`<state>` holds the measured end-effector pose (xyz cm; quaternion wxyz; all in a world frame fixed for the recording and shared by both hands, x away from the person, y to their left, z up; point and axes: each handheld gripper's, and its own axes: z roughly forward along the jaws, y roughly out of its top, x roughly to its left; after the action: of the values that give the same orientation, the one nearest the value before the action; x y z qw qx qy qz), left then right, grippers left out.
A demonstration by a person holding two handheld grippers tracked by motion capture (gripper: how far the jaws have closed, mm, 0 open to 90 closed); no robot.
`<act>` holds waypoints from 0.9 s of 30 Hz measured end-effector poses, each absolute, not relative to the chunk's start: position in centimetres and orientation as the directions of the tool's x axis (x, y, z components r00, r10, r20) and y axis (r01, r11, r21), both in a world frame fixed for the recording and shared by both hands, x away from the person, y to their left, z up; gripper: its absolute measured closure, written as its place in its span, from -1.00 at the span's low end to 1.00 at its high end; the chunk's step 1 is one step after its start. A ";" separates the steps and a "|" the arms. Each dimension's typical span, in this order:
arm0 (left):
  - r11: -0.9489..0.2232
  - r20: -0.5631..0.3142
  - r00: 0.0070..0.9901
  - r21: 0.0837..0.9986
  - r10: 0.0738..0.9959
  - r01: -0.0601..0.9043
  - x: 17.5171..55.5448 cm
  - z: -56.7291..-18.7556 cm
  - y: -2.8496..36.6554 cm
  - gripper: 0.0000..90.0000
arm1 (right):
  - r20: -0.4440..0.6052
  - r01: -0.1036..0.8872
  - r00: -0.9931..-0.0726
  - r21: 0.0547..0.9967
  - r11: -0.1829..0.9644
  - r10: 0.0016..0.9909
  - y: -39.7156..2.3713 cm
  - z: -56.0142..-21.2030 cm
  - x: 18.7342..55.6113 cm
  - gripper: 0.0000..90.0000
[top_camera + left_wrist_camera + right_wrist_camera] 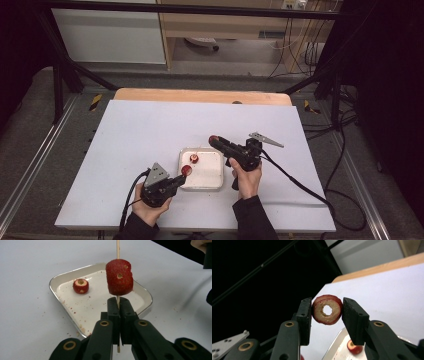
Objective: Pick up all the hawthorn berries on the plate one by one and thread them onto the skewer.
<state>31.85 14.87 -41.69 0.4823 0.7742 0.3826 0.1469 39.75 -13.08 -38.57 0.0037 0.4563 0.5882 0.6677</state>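
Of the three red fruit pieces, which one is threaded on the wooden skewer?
The red piece above the left gripper, pierced by the thin skewer that gripper clamps.

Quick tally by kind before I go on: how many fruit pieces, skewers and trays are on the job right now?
Red cored fruit pieces: 3, on the skewer, in the tray, in the right tool
Thin wooden skewer: 1
Square white metal tray: 1
Total: 5

Red cored fruit piece (119, 277) threaded on upright wooden skewer (117, 250). Second cored piece (327, 309) held aloft, hole facing camera. Third piece (80, 286) lies in white tray (140, 290), 10 o'clock corner.
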 end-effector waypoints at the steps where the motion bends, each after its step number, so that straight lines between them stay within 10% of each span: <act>1: -0.241 -0.141 0.666 0.861 0.732 0.448 31.8 -41.6 14.8 0.96 | 0.607 0.529 -0.587 0.788 -0.315 0.535 -13.1 -38.6 39.8 0.35; 27: -0.219 -0.157 0.684 0.876 0.712 0.430 32.0 -40.7 12.4 0.96 | 0.651 0.487 -0.589 0.758 -0.433 0.478 -12.8 -38.5 39.7 0.35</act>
<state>32.01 12.44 -40.75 0.5023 0.7679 0.3717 0.1407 39.66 -12.79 -38.46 -0.0033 0.4531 0.5324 0.7150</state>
